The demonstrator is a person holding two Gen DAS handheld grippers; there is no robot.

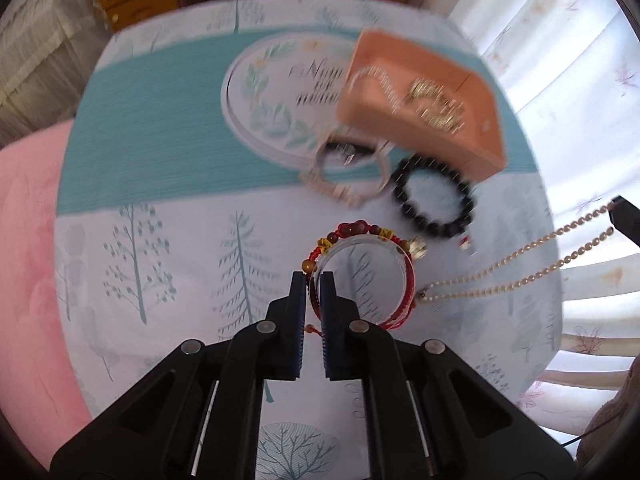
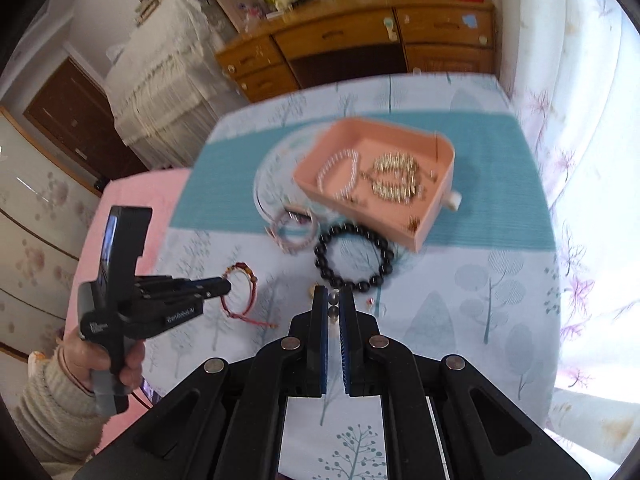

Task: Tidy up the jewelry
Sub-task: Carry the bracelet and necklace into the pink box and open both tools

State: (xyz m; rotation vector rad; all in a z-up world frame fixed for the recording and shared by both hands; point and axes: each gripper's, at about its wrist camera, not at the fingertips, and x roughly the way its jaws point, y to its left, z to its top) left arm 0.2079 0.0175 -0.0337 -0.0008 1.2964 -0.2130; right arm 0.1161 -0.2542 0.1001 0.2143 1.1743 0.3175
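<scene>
Nearest the lens in the left wrist view, the black left gripper with blue-padded fingers (image 1: 313, 292) is seen clamped tight on a red woven cord bracelet with brown and red beads (image 1: 362, 258), the cord pinched between the pads and the loop hanging free beyond the tips. Same bracelet is spotted in the right wrist view (image 2: 240, 294), held off the tablecloth by that gripper, which is gripped by a hand (image 2: 108, 364) in a cream knit sleeve.

The black right gripper (image 2: 334, 304) is pressed closed on a strand of small cream pearls (image 1: 520, 276); a couple of beads can be made out between the pads, and in the left view the strand is seen stretched in two lines from the right edge down toward the tablecloth.

Still lying on the pale tree-print tablecloth (image 2: 460, 320): a black round-bead bracelet (image 2: 354, 258) just in front of a peach rectangular plastic tray (image 2: 400, 232), and a pinkish bead bracelet (image 2: 294, 232) just left of it. Inside the tray, a white pearl loop (image 2: 338, 174) and a gold chain pile (image 2: 396, 178) are visible, a bit blurred.
</scene>
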